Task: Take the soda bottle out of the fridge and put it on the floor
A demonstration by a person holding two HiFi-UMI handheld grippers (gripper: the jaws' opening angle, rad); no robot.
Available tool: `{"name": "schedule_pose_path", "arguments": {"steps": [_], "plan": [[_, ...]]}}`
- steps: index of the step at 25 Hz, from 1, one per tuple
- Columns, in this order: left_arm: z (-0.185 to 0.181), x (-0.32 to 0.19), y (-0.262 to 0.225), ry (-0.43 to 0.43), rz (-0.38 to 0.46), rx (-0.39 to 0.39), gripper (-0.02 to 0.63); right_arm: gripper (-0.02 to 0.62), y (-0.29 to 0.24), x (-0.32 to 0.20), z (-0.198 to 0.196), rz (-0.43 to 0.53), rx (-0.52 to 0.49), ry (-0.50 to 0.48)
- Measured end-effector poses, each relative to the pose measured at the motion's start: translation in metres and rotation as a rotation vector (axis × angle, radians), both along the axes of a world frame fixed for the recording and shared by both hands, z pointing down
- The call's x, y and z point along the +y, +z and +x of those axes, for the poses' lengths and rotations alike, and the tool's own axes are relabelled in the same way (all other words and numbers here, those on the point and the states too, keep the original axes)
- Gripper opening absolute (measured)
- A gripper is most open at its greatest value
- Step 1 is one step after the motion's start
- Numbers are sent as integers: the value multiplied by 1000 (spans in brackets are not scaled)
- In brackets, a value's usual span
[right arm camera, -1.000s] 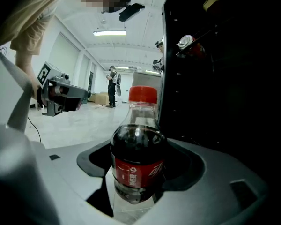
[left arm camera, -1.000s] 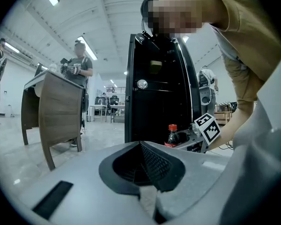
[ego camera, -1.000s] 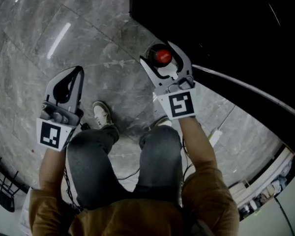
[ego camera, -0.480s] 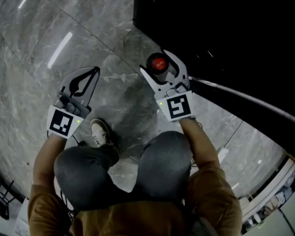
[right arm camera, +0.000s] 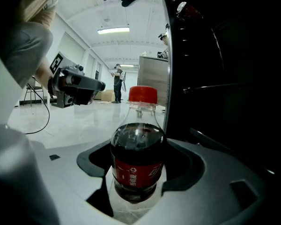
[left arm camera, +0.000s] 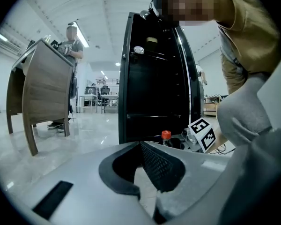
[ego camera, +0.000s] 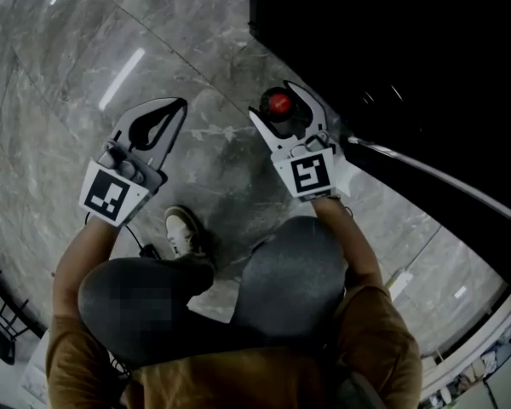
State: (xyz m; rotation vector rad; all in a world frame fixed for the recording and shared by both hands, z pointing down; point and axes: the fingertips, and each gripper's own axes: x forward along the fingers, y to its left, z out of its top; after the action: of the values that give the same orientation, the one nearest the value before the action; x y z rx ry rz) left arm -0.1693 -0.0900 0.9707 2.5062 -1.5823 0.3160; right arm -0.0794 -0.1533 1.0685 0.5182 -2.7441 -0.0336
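Soda bottle (right arm camera: 136, 159) stands upright in the right tongs (right arm camera: 136, 175), whose two arms close on its round body at the red label band, below the shoulder and the red cap; it is out of the black fridge (ego camera: 392, 41), just left of the cabinet's front, low over the grey marble floor (ego camera: 68, 100). Whether its base already touches the floor I cannot tell, since neither view shows the underside.

The left tongs (ego camera: 180, 103) hang to the left, well apart from the bottle, their tips drawn together with nothing between them; the person crouches behind both, knees at the near edge of the head view.

By the look of it the bottle is nearly full of dark liquid, so I judge it fairly heavy for its size and bottom-weighted; its clear plastic wall is smooth and probably gives a little under pressure (too hard a squeeze would dent it rather than break it). The label band seems the sensible place to hold, being the widest and straightest part, with the printed sleeve offering a bit more friction than bare plastic; the tapering neck would let it slide.

Kept vertical, it should settle on its flat base without tipping; the polished floor looks slick, so a tilted landing might make it skid or topple.
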Motion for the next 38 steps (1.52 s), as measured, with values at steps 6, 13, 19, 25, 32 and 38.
{"name": "schedule_pose_path", "arguments": {"steps": [6, 13, 19, 25, 32, 38], "plan": [[13, -6, -8, -13, 0, 37, 3, 302, 21, 1, -3, -20, -5, -2], [7, -5, -3, -26, -22, 14, 3, 302, 37, -9, -7, -30, -5, 23], [8, -4, 1, -15, -34, 7, 3, 302, 48, -7, -14, -28, 12, 4], [7, -3, 2, -17, -35, 7, 3, 302, 58, -6, -15, -49, 24, 18], [8, -1, 2, -11, -26, 3, 2, 302, 80, 1, -14, -61, 64, 18], [4, 4, 2, -15, -27, 0, 3, 302, 87, 5, -10, -56, 69, 31]]}}
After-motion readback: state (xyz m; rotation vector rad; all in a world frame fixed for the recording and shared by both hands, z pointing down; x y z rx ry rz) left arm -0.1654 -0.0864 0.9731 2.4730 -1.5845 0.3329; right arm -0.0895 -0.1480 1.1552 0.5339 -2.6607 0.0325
